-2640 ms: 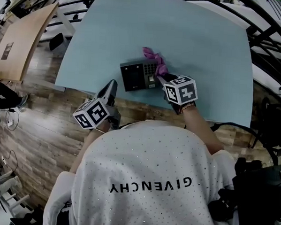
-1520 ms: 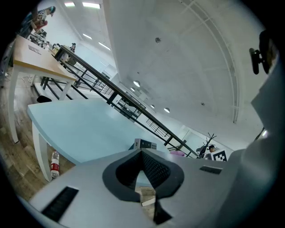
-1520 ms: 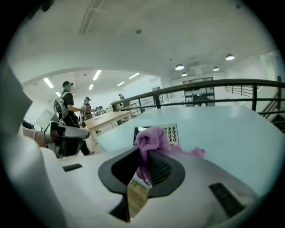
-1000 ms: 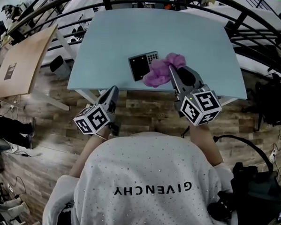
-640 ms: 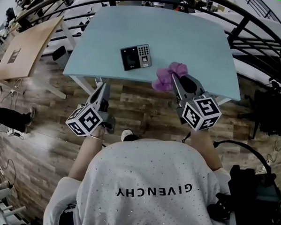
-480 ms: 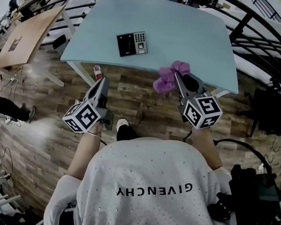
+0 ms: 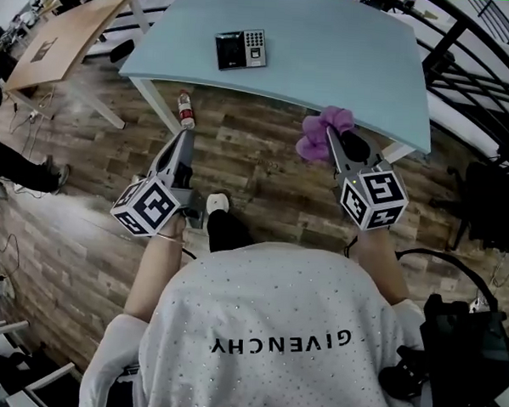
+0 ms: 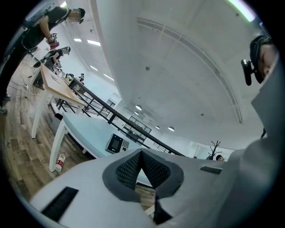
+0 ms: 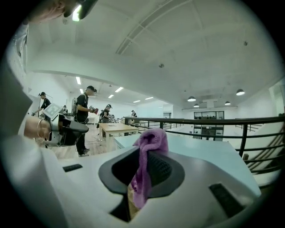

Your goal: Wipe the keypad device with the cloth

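Note:
The black keypad device lies on the pale blue table, far ahead of both grippers. My right gripper hangs over the wooden floor just short of the table's near edge, shut on the purple cloth, which bunches above the jaws. My left gripper is lower at the left over the floor, its jaws shut with nothing between them. In the right gripper view, the left gripper shows at the left edge.
A small bottle stands on the floor by the table's white leg. A wooden table is at the upper left and black railings run along the right. A black bag lies at the lower right. People stand far off.
The view has backed away from the table. My right gripper lifted the cloth off the keypad device and drew back over the floor. The left gripper also pulled back, still shut.

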The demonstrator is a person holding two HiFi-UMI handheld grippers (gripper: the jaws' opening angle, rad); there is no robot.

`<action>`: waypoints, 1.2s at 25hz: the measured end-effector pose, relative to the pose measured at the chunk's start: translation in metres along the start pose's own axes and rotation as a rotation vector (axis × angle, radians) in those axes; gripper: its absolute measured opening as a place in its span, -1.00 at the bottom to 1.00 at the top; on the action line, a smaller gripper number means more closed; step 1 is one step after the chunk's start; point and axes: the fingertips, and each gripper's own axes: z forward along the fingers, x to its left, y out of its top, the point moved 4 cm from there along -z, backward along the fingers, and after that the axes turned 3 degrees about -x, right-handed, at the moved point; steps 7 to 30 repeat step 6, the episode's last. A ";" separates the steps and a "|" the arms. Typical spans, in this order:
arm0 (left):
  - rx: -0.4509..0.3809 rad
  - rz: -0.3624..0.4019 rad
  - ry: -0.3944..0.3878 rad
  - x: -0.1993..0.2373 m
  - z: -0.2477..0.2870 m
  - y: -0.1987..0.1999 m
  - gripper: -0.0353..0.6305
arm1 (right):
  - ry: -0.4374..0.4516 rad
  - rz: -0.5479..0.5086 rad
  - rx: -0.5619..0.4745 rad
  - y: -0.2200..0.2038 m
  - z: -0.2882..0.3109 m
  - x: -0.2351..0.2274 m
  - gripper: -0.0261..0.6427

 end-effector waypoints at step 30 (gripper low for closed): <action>-0.036 -0.007 0.018 0.022 0.017 0.067 -0.89 | 0.028 -0.047 0.002 0.055 0.055 0.012 -0.79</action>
